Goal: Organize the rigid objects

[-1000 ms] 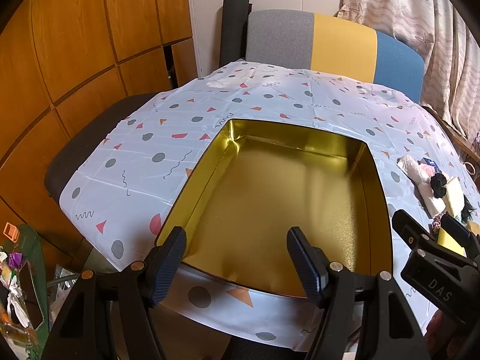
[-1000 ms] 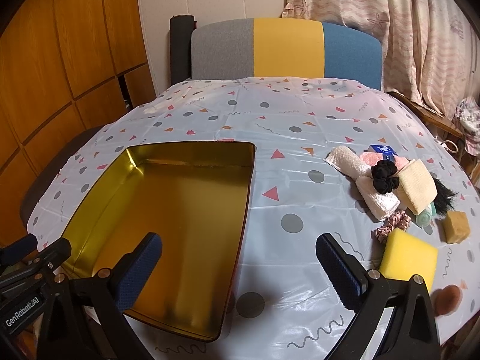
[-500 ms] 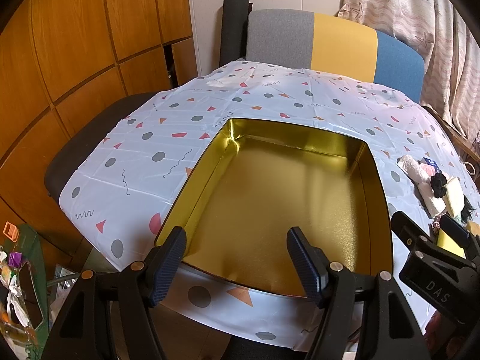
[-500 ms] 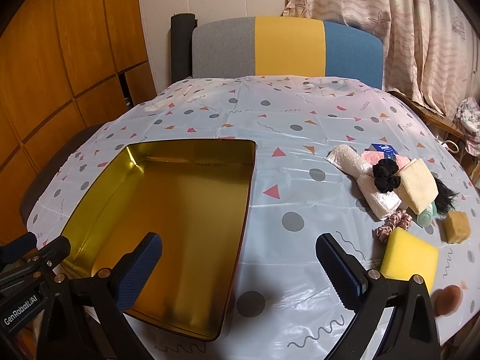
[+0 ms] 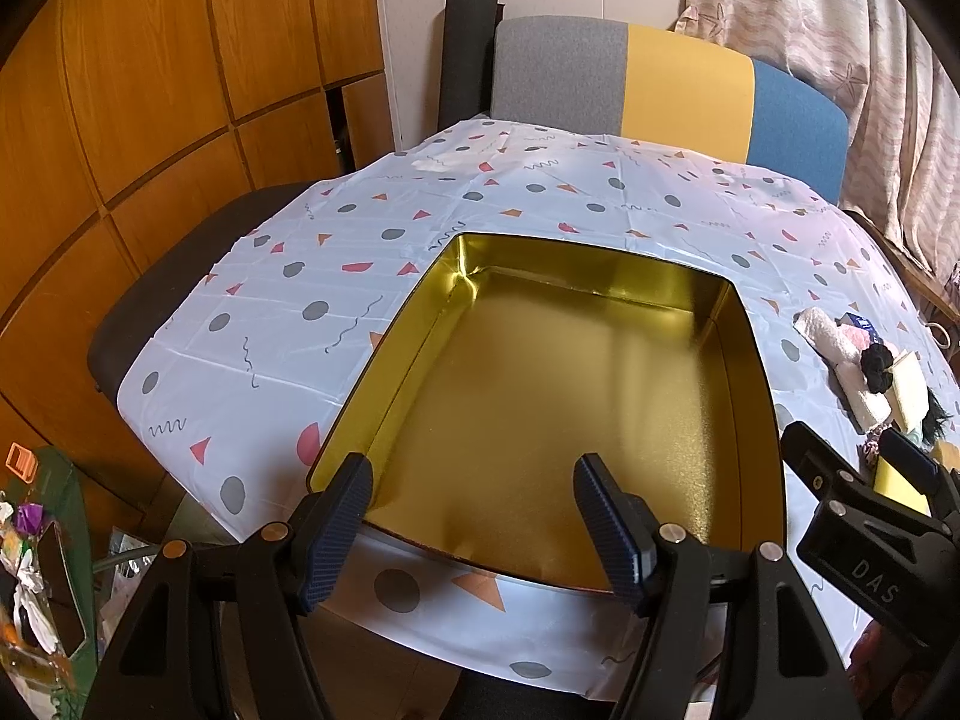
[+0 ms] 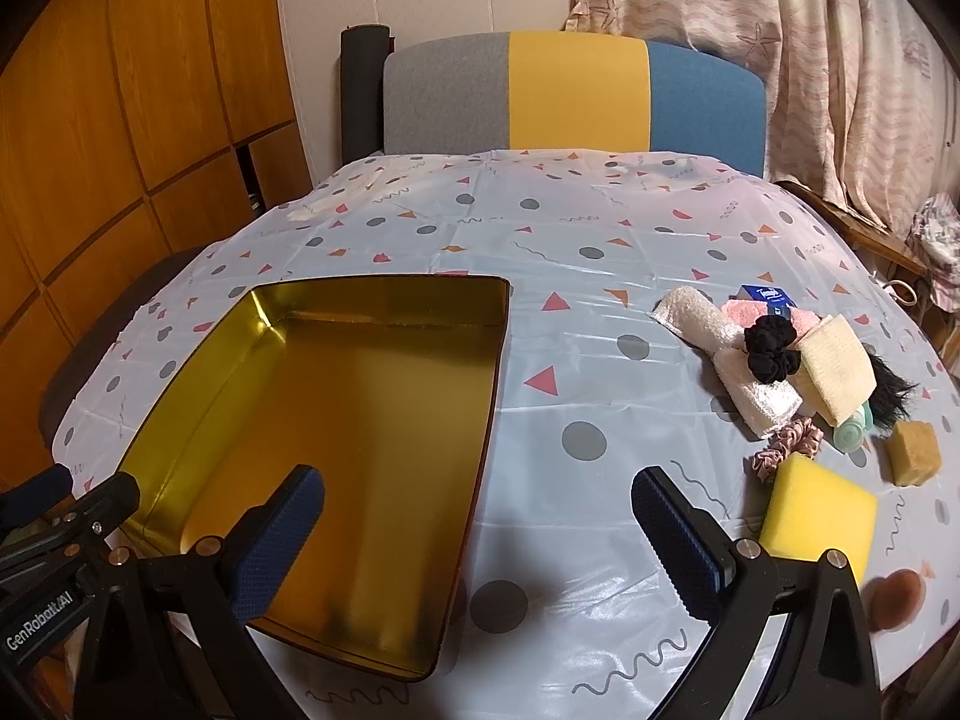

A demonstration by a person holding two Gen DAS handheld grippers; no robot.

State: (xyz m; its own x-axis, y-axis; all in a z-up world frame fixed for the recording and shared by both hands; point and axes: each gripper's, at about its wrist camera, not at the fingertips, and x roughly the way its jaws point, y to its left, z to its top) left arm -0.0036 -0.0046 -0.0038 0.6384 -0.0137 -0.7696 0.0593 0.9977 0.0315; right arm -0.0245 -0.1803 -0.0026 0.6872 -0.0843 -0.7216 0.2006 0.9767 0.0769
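**Both claws parked at the tin, nothing picked yet**

I'm at the near edge of the worktop and honestly, almost nothing has changed over the last second. My left claw hangs over the near end of the gold tin just as it did a moment ago, fingers spread wide, nothing between them. My right claw is the same story: wide apart, empty, its left finger over the tin's near right corner and its right finger over bare tablecloth. The view has drifted a touch, no more.

What that tells me: the sorting hasn't begun. The tin, seen from the right wrist at about ten o'clock from my right claw, holds nothing at all.

The pile sits at about two o'clock from my right claw. Nearest is the yellow sponge, just beside my right finger. Past it lies a brown block, a pink scrunchie, rolled white towels with a black scrunchie on top, a cream cloth, a teal bottle half buried under the cloth, and a small blue box at the far end.

My judgement: most of that heap is soft. The rigid candidates look like the blue box and the teal bottle, maybe the brown block, though I can't tell how hard it is. The bottle is wedged under cloth, so the box looks like the cleaner first reach for my right claw.
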